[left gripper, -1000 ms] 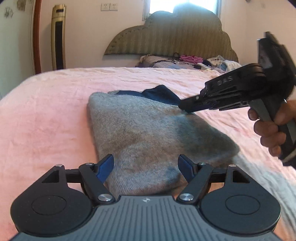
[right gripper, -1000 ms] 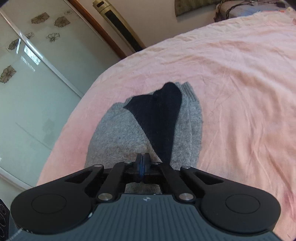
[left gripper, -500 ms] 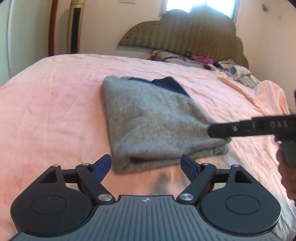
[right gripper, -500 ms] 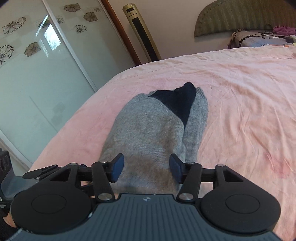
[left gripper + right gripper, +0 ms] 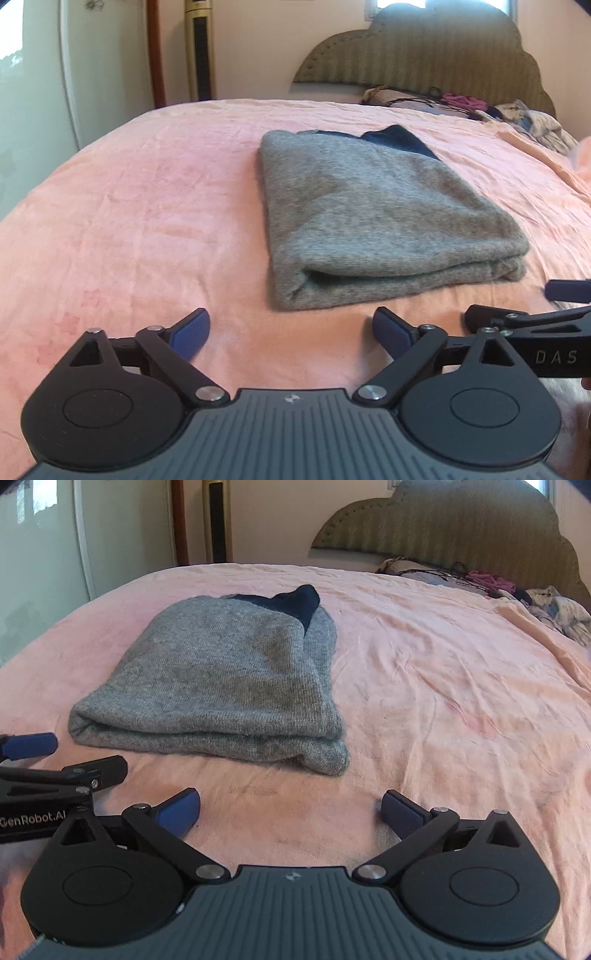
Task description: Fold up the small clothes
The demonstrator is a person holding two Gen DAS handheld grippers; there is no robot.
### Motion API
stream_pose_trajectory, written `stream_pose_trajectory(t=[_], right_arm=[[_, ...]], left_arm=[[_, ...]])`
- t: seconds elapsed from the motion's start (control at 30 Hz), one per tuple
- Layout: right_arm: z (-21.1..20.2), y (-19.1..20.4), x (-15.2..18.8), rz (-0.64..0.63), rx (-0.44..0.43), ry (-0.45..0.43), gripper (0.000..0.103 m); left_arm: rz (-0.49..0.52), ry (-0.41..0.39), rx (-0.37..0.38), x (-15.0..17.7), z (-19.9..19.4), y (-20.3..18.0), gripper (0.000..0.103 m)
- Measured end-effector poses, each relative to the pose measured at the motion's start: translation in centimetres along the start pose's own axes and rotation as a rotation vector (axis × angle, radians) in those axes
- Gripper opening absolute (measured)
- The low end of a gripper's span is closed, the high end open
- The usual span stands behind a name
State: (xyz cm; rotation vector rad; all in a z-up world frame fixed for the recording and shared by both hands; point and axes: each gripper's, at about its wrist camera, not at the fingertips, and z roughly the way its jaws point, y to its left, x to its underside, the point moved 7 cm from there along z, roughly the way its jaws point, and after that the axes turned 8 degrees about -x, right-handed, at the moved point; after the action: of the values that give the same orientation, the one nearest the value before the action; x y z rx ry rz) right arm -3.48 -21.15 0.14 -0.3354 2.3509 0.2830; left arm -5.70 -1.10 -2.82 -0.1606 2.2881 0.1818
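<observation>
A grey knit garment [image 5: 373, 218] lies folded in a flat rectangle on the pink bedspread [image 5: 147, 206], with a dark navy part [image 5: 402, 142] showing at its far end. It also shows in the right wrist view [image 5: 221, 686]. My left gripper [image 5: 291, 332] is open and empty, a little short of the garment's near folded edge. My right gripper [image 5: 291, 810] is open and empty, near the garment's near right corner. Each gripper shows at the edge of the other's view, the right gripper [image 5: 524, 306] and the left gripper [image 5: 59, 760].
A padded headboard [image 5: 417, 55] stands at the far end of the bed, with a pile of mixed clothes [image 5: 517, 114] below it at the right. A tall gold floor unit [image 5: 199, 51] and a glass sliding door [image 5: 37, 74] stand at the left.
My right gripper has let go of the garment and opened. Both grippers have drawn back toward the near edge of the bed. The garment now lies folded and still.
</observation>
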Motion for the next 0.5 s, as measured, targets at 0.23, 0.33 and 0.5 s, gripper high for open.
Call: stream_pose_trajectory(t=[0.23,0.33,0.5], right_arm=[[0.29,-0.14,0.04,0.032,0.042,-0.057,0.103],[0.27,-0.24,0.03,0.034,0.04,-0.061,0.103],[0.26,-0.2,0.04,0.034,0.039,-0.062,0.103]], left_arm=[[-0.001,-0.003,0.0,0.13,0.35,0.21,0.103],[-0.001,-0.004,0.0,0.15,0.36,0.23,0.103],[-0.001,-0.004,0.001,0.16,0.37,0.23,0.103]])
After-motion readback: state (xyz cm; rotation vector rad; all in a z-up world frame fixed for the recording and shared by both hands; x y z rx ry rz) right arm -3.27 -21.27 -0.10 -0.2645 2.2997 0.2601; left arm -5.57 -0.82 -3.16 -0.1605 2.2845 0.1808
